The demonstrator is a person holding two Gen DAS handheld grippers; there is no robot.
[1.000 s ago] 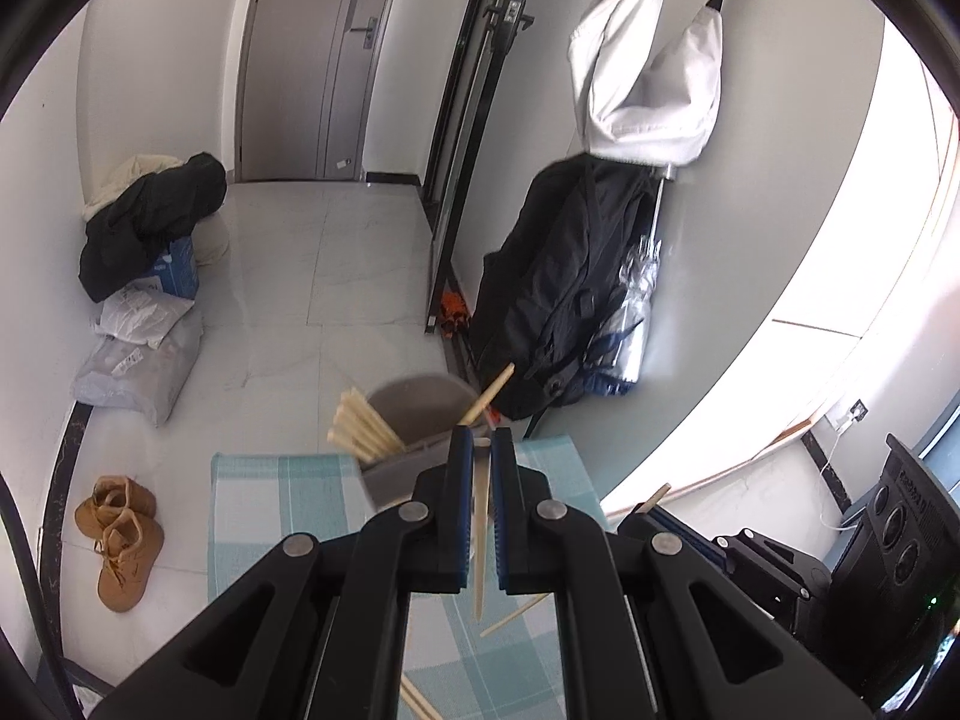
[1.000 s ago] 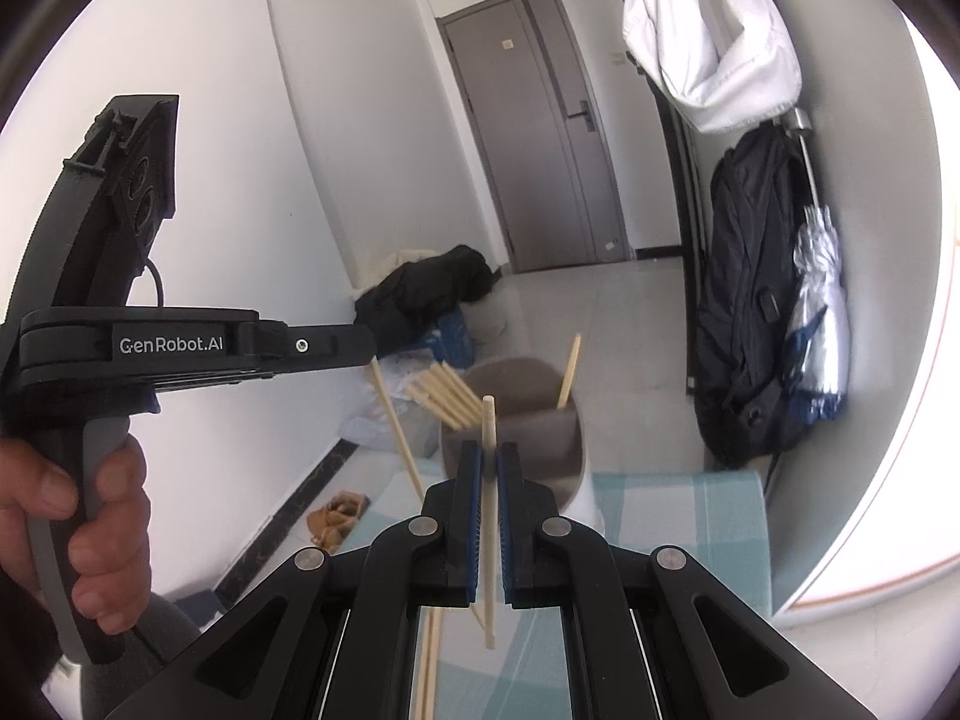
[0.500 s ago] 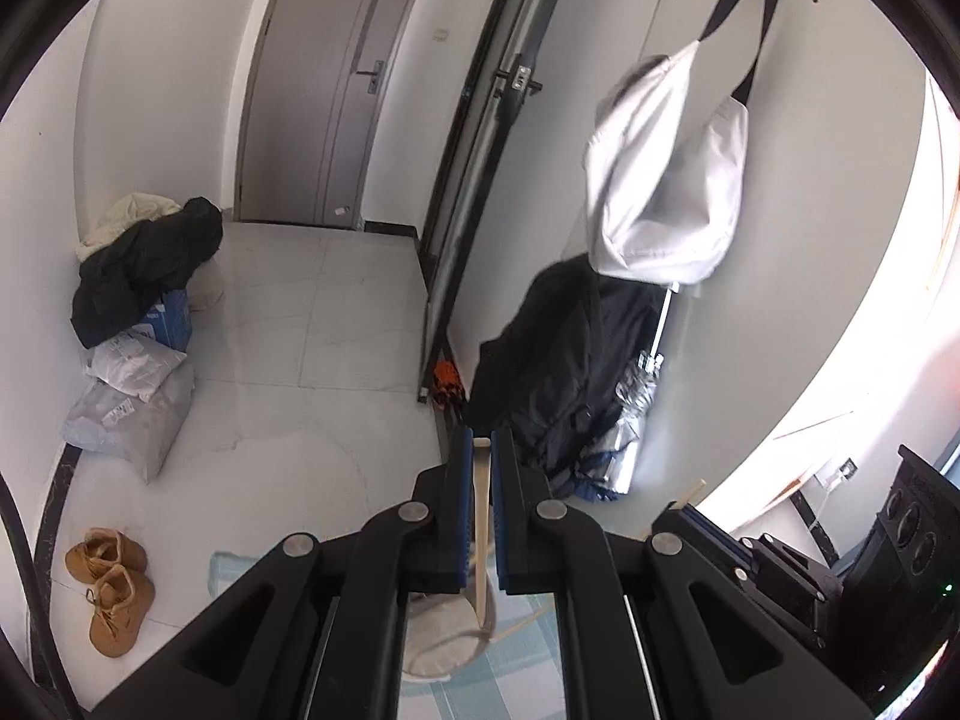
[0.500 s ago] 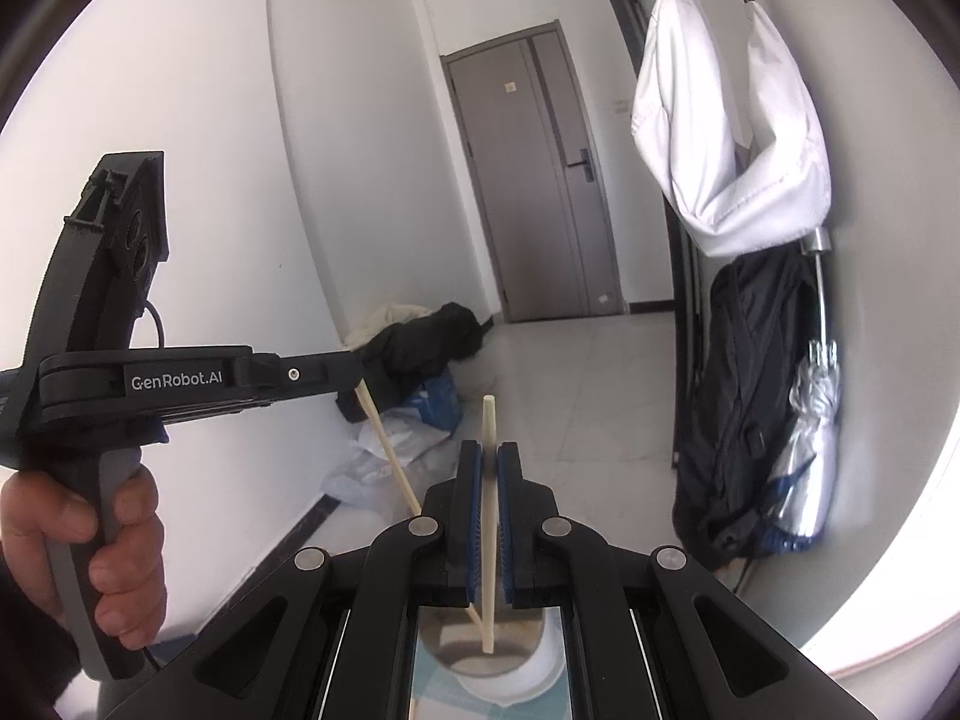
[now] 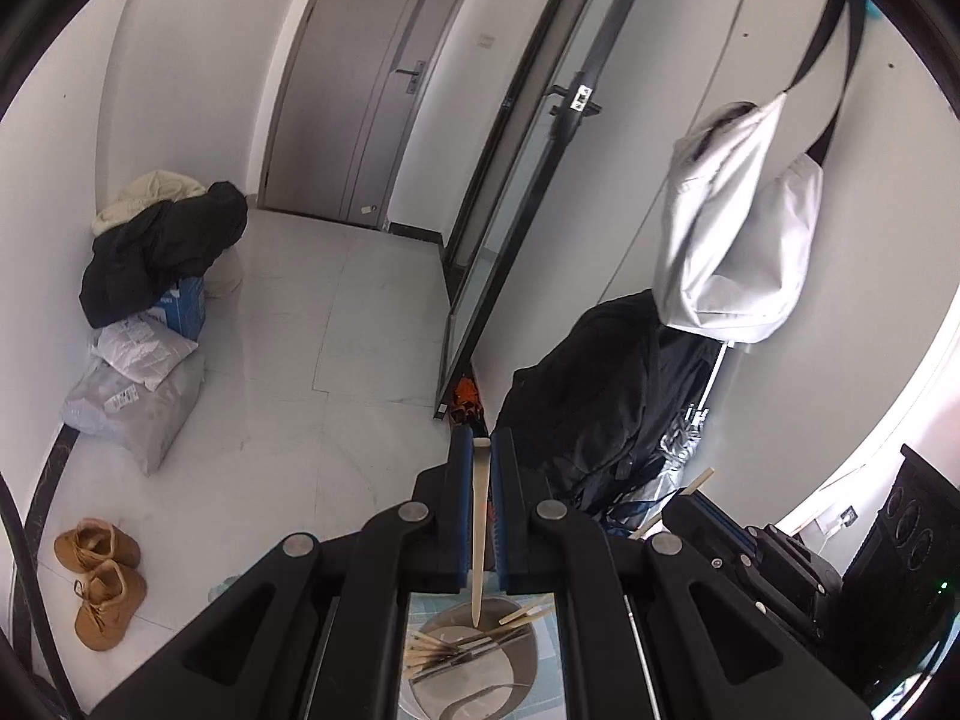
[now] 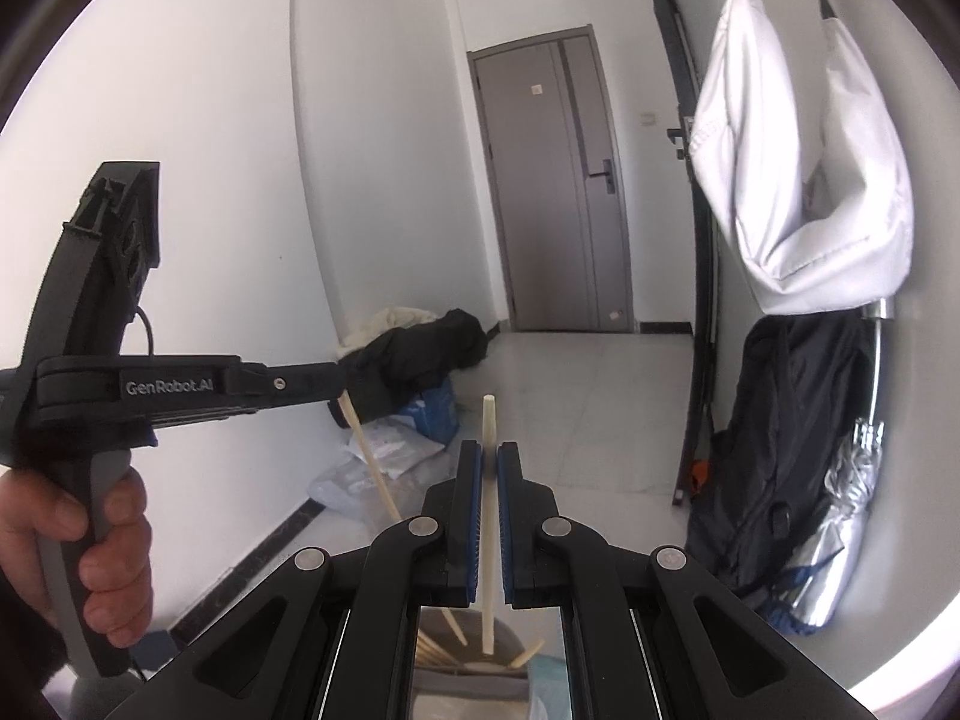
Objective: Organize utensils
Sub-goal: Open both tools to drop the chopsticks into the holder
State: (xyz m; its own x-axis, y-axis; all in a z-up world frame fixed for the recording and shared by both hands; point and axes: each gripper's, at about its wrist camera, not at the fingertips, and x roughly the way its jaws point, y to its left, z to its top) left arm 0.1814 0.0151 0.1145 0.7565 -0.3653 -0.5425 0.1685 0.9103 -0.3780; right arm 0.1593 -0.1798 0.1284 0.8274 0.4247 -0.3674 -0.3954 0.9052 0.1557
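My left gripper (image 5: 479, 450) is shut on a wooden chopstick (image 5: 478, 528) held upright, its tip hanging over the grey utensil cup (image 5: 510, 684) below. Several chopsticks (image 5: 444, 645) lie inside that cup. My right gripper (image 6: 489, 456) is shut on another wooden chopstick (image 6: 489, 516), also upright above the cup (image 6: 474, 678). The left gripper (image 6: 336, 387) shows in the right wrist view at the left with its chopstick (image 6: 375, 468) slanting down. The right gripper's body (image 5: 750, 546) shows at the lower right of the left wrist view.
A teal checked cloth (image 5: 552, 660) lies under the cup. Beyond are a white tiled floor (image 5: 288, 372), piled coats and bags (image 5: 156, 252), brown boots (image 5: 99, 576), a black backpack (image 5: 600, 396), a hanging white bag (image 5: 738, 240) and a grey door (image 6: 558, 180).
Both grippers have risen with their chopsticks. The cup and cloth have dropped from mid-frame to the bottom edge of both views, and more of the hallway shows.
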